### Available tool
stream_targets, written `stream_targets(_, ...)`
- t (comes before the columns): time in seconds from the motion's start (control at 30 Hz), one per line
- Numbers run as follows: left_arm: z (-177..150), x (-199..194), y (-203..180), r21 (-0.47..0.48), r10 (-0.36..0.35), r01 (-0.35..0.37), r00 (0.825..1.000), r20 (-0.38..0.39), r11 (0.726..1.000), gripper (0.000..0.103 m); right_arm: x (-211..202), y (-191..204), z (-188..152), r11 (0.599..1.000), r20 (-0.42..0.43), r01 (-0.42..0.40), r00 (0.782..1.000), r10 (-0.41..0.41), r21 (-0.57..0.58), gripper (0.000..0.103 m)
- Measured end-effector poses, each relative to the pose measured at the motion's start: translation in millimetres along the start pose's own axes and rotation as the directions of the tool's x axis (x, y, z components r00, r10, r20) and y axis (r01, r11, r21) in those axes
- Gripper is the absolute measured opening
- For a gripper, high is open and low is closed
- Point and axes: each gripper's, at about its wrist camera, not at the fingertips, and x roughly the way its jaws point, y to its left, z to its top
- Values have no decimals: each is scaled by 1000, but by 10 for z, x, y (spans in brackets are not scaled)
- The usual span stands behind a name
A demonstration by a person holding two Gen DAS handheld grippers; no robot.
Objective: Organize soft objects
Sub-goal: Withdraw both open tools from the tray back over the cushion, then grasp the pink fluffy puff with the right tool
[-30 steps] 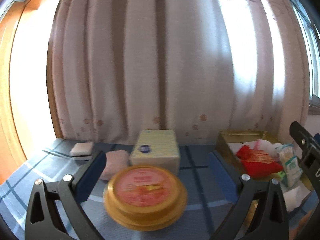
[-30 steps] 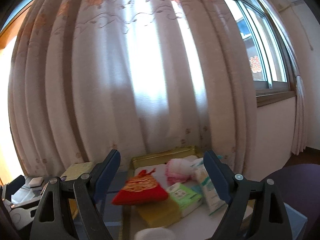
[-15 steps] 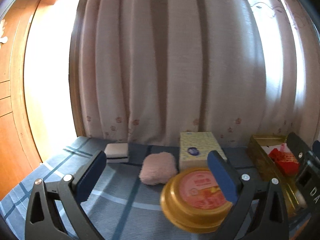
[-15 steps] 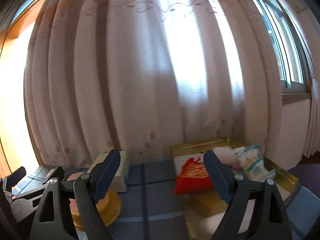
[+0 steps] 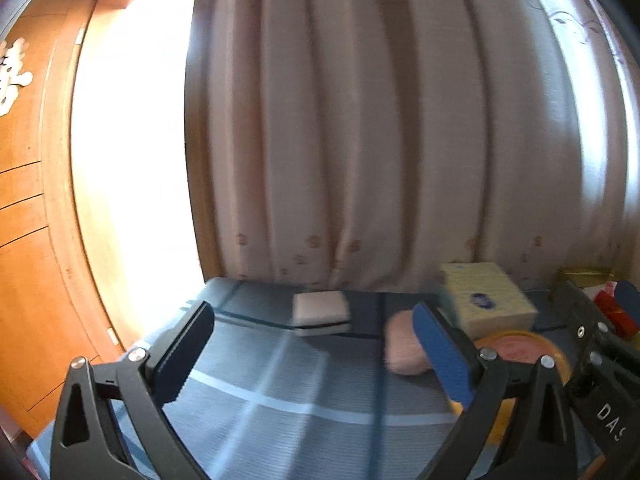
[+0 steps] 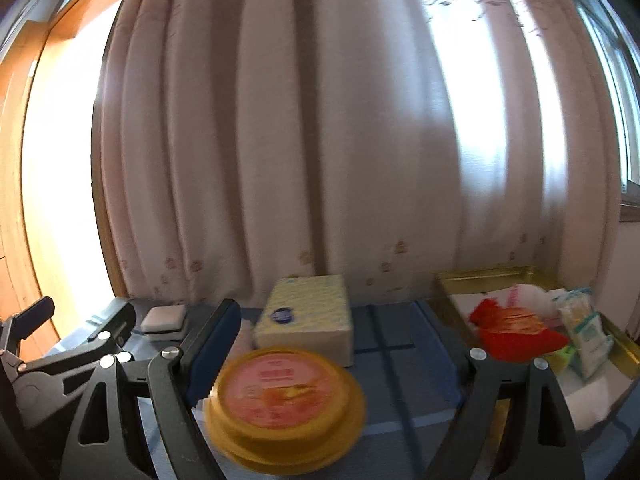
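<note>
On the blue-checked surface we see a white sponge block far left, lying flat with its long side left to right. A pink puff sits just right of it, partly hidden behind one finger of our left gripper. A yellow tissue pack lies far centre, a round golden tin near in front of it. A gold tray far right holds a red pouch. Our left gripper's jaws stand wide apart, holding nothing; our right gripper likewise gapes empty above the tin.
</note>
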Motion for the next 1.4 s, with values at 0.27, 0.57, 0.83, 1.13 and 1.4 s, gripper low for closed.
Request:
stream_targets(0.27, 76, 225, 474, 1, 150, -150, 989, -16, 989, 100, 240, 535, -11, 997, -49, -61, 997, 59, -51, 87)
stream_targets(0.57, 94, 421, 814, -96, 231, -237, 970, -69, 967, 100, 652, 1024, 4, 994, -174, -56, 984, 38, -98, 87)
stream_targets(0.83, 113, 579, 898, -106, 211, -223, 971, -117, 969, 102, 994, 1236, -55, 994, -284, -23, 959, -9, -111, 87)
stream_targets(1.13, 6, 816, 1344, -308, 151, -233, 952, -267, 922, 102, 1281, 1335, -104, 990, -385, 60, 917, -105, -127, 87)
stream_targets(1.4, -36, 762, 1439, -364, 166, -254, 953, -255, 896, 102, 1556, 1387, -185, 987, -486, 84, 863, -141, -137, 86)
